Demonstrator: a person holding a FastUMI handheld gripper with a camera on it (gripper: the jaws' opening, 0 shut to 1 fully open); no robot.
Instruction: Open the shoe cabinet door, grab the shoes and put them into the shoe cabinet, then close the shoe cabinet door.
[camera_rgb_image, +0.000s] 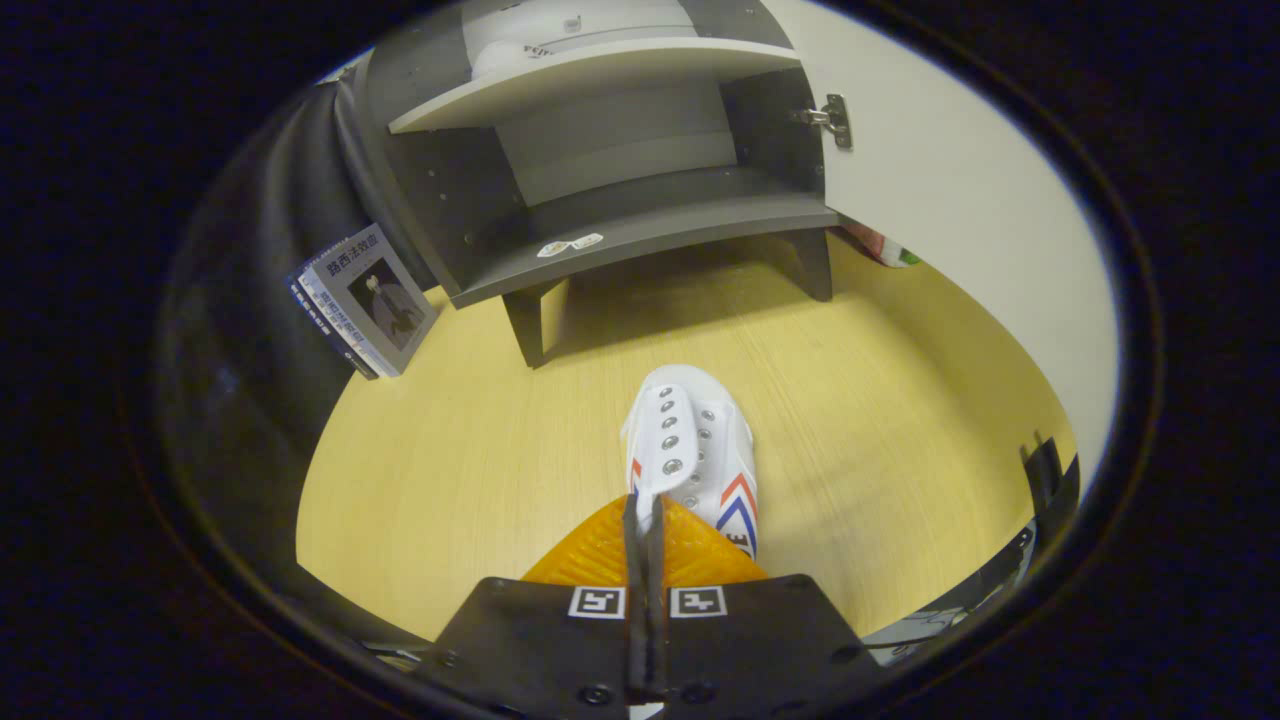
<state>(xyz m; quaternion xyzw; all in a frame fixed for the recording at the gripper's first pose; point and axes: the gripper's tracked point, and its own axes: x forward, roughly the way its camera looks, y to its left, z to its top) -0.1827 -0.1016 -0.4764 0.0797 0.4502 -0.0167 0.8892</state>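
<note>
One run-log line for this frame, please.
door open | gripper shut on white shoe tongue | shoe hangs over yellow floor, before cabinet | lower shelf empty

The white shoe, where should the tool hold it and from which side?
By the tongue, from behind the heel. The tool is shut on the thin tongue of the shoe, which stands up from the opening; the toe points toward the cabinet.

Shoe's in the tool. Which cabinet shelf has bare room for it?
The tool is shut on the white shoe. The lower shelf is bare apart from two small stickers near its front edge. The upper shelf already holds a white shoe.
</note>
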